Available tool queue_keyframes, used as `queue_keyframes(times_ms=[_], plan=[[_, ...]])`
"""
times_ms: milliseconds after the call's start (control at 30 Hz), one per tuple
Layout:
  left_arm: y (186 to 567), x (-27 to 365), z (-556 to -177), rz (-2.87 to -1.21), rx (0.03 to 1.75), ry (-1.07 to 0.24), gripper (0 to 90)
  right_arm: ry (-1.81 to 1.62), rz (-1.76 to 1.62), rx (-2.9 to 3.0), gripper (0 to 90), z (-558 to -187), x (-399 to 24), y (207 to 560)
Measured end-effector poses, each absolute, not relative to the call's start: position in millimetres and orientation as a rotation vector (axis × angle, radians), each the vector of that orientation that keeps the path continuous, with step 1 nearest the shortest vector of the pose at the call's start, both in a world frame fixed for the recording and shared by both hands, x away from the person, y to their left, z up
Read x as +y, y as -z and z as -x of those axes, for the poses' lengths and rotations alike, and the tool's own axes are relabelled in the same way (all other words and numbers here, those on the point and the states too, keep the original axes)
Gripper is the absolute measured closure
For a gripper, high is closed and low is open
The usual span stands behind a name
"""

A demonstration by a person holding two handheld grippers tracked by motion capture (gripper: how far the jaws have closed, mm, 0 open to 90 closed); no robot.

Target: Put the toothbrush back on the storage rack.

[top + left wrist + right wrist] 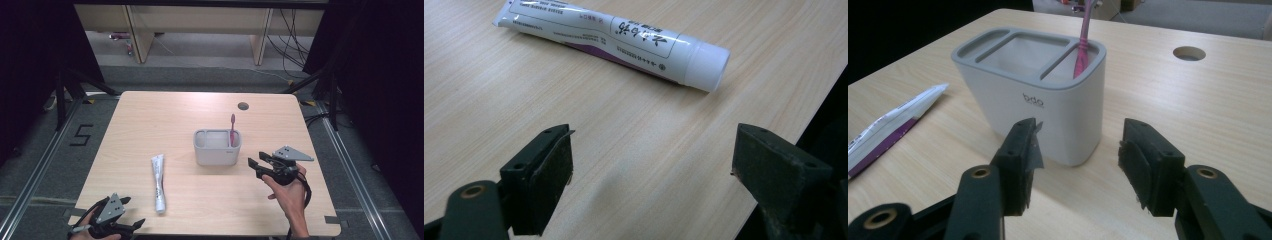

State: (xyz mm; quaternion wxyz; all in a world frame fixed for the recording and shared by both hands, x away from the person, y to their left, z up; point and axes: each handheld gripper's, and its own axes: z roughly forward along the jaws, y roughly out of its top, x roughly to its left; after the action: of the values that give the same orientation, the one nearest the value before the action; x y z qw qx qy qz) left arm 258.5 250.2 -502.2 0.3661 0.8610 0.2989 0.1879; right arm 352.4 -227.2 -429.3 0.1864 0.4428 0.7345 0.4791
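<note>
While upright, pink toothbrush (1081,45).

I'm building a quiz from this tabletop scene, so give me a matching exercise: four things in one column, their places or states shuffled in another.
1. toothbrush
2. toothpaste tube
3. holder
4. right gripper

A. lying flat on the table
B. open, holding nothing
C. upright in the right end compartment
D. pale, grey-rimmed, mid-table

Pairs: 1-C, 2-A, 3-D, 4-B
</note>
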Motion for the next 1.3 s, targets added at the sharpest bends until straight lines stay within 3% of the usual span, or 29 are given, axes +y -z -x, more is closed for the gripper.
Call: queue_keyframes(times_ms=[433, 1300], plan=[[501.2, 250.5, -259.6, -2.217, 0.767, -0.467, 15.9, -1.322, -1.288, 2.126, 30.0, -338.8, -227.2, 446.5], [501.6, 248.1, -259.7, -2.184, 0.791, -0.46, 15.7, -1.222, -1.276, 2.237, 28.8, -305.3, -230.0, 482.8]])
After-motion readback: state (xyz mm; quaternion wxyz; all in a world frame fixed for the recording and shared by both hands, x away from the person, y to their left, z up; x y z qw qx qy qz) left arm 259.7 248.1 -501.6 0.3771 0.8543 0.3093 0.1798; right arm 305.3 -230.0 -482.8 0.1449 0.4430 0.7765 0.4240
